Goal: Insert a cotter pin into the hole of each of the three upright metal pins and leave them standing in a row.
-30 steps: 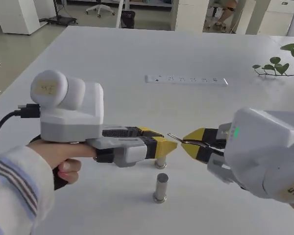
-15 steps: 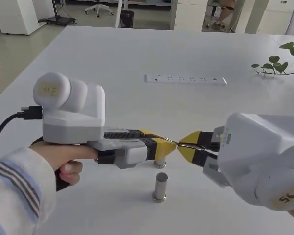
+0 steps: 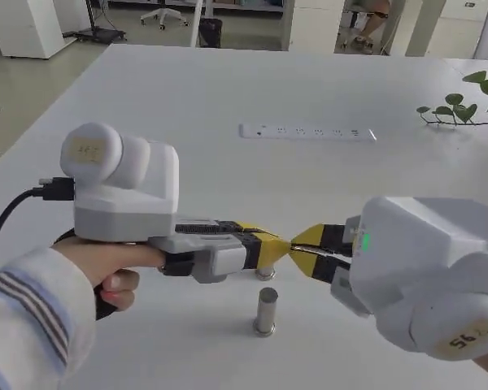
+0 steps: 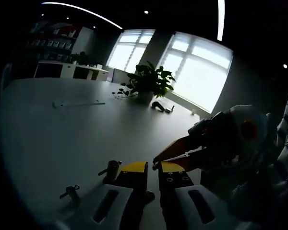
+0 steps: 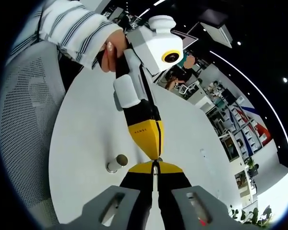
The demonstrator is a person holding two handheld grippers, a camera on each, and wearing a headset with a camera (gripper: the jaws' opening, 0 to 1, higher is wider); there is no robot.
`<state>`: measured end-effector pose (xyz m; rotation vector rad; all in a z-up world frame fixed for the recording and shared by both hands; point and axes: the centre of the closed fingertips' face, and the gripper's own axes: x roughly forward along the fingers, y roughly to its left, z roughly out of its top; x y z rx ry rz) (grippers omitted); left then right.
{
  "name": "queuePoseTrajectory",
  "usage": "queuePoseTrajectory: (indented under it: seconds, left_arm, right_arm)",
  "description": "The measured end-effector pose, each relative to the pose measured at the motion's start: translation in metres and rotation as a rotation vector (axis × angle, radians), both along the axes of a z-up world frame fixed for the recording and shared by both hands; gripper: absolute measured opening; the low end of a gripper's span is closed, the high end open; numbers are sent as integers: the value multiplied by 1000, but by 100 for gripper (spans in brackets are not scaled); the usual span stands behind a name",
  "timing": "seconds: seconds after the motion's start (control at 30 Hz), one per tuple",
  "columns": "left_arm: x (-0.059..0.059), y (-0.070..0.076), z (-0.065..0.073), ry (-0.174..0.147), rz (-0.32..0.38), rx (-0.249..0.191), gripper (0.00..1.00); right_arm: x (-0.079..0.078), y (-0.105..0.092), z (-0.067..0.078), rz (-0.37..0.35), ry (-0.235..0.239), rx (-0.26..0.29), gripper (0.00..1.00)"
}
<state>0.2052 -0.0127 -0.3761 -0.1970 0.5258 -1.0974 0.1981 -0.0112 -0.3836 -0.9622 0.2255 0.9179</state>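
**Head view.** Mostly hidden behind the left gripper: a metal pin, only its foot peeking out below the yellow tips, around the middle of the white table. In front of it, nearer the near edge: a second metal pin, upright and untouched. Cut off at lower right: the bulky body of the right gripper. Left gripper held level by a hand in a striped sleeve, pointing right. Right gripper pointing left, the two meeting nose to nose above the surface. Toward the far edge, a power strip; at the right edge, a plant.

**Left gripper view.** Dim, hard to read. Own jaws drawn almost together, a thin slit between, nothing made out inside. Right gripper entering from the right, clenched on a thin cotter pin that reaches the slit. Beside the jaws, a small upright stub and a dark shape, too dark to name.

**Right gripper view.** Own jaws pinched on the cotter pin, a mere sliver at the tips. Left gripper reaching in from the top, closed to a seam. One metal pin upright on the surface just beside the tips; cannot tell which.
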Motion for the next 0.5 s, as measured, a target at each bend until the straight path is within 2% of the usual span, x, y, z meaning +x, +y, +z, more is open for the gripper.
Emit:
queuePoseTrajectory:
  seconds: [0.07,0.1,0.23,0.37,0.4,0.5]
  left_arm:
    - [0,0,0,-1,-3,5,4]
    - [1,1,-1,-15,0,18,4]
    - [1,2,-1,-10,-3,23,4]
    - [-1,3,-1,5,-19,23,0]
    - [-5,3,0,24,-44,16,0]
    - [-3,4,-1,35,-26,14,0]
  right_arm:
    - [0,1,1,1,1,4,0]
    - [-1,2,1,3,2,6,0]
    - [-1,3,2,8,-5,-8,0]
    - [-1,5,4,17,-9,-13,0]
    - [-2,6,4,21,-10,-11,0]
    - [-3,7,5,25,-14,-15,0]
